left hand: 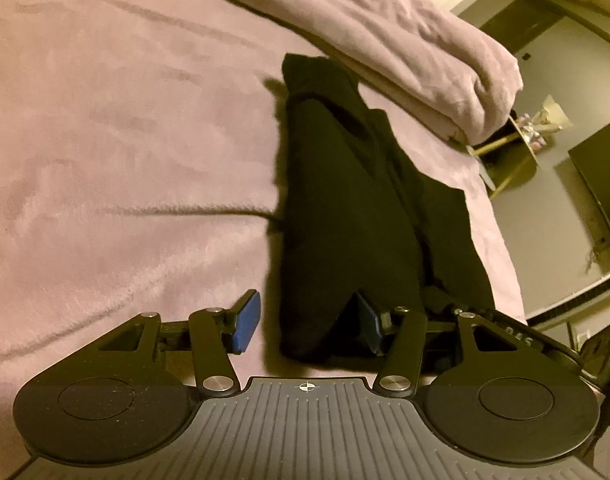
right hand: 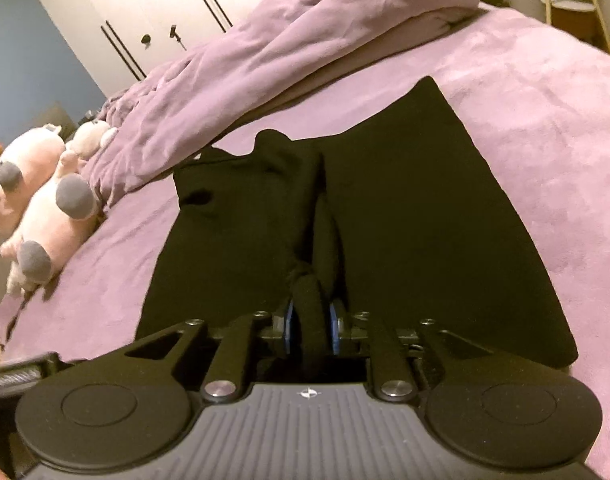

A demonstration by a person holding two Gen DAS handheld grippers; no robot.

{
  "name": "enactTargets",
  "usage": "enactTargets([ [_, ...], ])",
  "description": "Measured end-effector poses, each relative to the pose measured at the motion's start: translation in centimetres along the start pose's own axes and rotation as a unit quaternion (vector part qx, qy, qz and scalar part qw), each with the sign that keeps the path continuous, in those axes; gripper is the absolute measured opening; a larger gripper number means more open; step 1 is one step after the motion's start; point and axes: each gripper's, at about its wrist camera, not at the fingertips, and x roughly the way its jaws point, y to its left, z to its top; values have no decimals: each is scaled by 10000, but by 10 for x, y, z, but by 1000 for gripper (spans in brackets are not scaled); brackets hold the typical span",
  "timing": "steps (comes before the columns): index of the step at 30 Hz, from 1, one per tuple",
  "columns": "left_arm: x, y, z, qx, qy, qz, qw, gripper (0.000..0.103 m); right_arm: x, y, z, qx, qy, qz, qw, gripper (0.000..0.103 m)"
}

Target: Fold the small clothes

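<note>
A small black garment [left hand: 345,208] lies on the purple bed cover [left hand: 125,140]. In the left wrist view my left gripper [left hand: 309,326] is open, its blue pads [left hand: 247,322] wide apart, and a near fold of the black cloth lies between them without being pinched. In the right wrist view the garment [right hand: 405,208] spreads flat ahead. My right gripper [right hand: 311,330] is shut on a bunched ridge of its near edge, held between the blue pads [right hand: 289,328].
A rolled purple duvet [right hand: 285,48] lies along the far side of the bed. Pink plush toys [right hand: 41,200] sit at the left. White wardrobe doors [right hand: 153,12] stand behind. The bed's edge, a gold-legged side table [left hand: 513,148] and the floor show at right.
</note>
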Motion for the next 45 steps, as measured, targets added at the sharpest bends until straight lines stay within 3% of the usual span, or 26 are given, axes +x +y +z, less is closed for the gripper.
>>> enactTargets([
  [6, -1, -1, -1, 58, 22, 25, 10000, 58, -1, -7, -2, 236, 19, 225, 9995, 20],
  [10, 0, -1, 0, 35, 35, 33, 10000, 58, 1, -10, 0, 451, 49, 414, 9981, 29],
  [15, 0, -1, -1, 51, 40, 36, 10000, 58, 3, -3, 0, 293, 54, 422, 9987, 31],
  [20, -1, -4, 0, 61, 45, 128, 9999, 60, 6, 3, 1, 143, 40, 389, 9991, 12],
  [22, -3, -8, 1, 95, -3, 217, 9997, 63, 5, 10, 2, -124, -28, 222, 9997, 10],
  [27, -6, -25, 4, 304, -116, 292, 9990, 66, -25, 25, 9, -835, -844, -563, 9913, 10],
  [30, -1, -36, 3, 444, -69, 247, 9987, 66, -45, 12, 10, -886, -1235, -1164, 9815, 10],
  [33, 10, -46, -1, 509, 71, 213, 9985, 66, -52, -17, 6, -565, -1141, -1533, 9799, 10],
  [35, 15, -52, -4, 573, 128, 222, 9980, 66, -46, -34, 3, -490, -828, -1507, 9839, 11],
  [42, 16, -59, -5, 758, 131, 344, 9964, 67, -56, -43, 6, -263, -909, -1031, 9902, 11],
  [45, 17, -59, -5, 743, 176, 375, 9964, 67, -40, -48, 0, -409, -651, -1161, 9902, 12],
])
